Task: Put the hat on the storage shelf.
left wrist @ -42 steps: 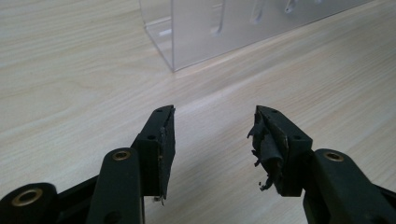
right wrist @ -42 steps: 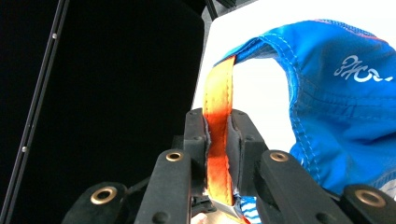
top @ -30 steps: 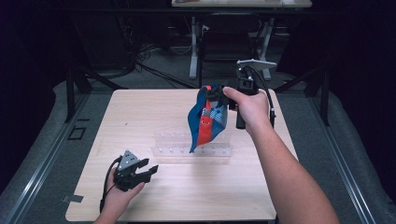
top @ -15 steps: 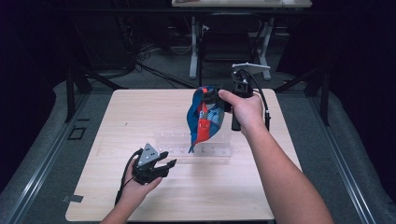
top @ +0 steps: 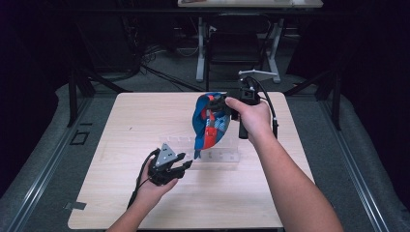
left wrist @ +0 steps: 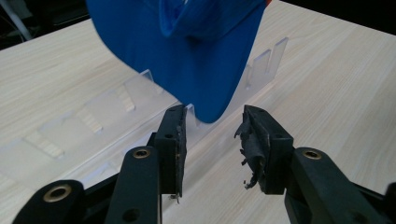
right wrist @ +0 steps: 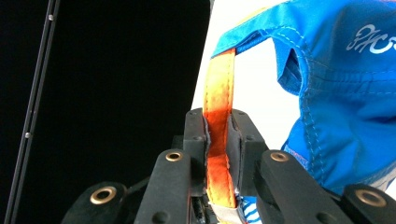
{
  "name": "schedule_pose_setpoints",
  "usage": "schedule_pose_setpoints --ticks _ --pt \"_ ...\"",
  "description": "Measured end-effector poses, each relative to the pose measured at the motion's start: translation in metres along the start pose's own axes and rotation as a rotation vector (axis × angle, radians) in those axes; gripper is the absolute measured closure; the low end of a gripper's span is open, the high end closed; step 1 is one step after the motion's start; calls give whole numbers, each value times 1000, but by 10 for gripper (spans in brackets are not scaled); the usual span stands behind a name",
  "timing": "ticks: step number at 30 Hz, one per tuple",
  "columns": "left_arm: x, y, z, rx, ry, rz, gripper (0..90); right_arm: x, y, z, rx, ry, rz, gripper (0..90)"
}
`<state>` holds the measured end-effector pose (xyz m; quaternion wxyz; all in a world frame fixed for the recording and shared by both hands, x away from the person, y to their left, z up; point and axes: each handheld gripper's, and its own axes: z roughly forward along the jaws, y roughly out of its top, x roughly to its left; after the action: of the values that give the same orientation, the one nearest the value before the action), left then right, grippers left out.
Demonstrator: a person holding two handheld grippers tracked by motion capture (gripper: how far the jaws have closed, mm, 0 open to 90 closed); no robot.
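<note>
**Left gripper advanced toward cap**

Over the last second the left gripper [top: 186,165] has travelled forward and rightward across the bench [top: 121,125], closing on the hanging blue cap [top: 209,121]. The cap's lower tip now hangs just ahead of its parted jaws.

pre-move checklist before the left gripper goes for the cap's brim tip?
1. right gripper shut on the orange strap: ok.
2. blue cap hangs clear of the table, above the clear rack: ok.
3. left gripper jaws open, nothing between them: ok.
4. Brim tip lines up with the gap between the left jaws: ok.
5. Brim tip clear of the rack's dividers: cannot tell.
6. Torn jaw pad on the left gripper: not ok.
</note>
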<state>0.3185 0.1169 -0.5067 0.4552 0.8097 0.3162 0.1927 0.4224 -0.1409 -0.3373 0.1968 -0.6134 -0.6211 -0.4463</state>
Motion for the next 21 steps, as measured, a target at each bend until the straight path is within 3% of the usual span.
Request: schedule_pose_setpoints --ticks 7,13,18,21 --pt "-4 9 10 19 9 12 666 0 0 2 1 3 -1 787" --pt "-6 12 18 35 19 22 767 -1 -1 2 10 7 -4 787" --pt "-6 12 19 45 9 39 861 -1 -1 3 11 7 -4 787" --pt "-5 11 18 60 10 56 871 -1 -2 3 10 4 0 787"
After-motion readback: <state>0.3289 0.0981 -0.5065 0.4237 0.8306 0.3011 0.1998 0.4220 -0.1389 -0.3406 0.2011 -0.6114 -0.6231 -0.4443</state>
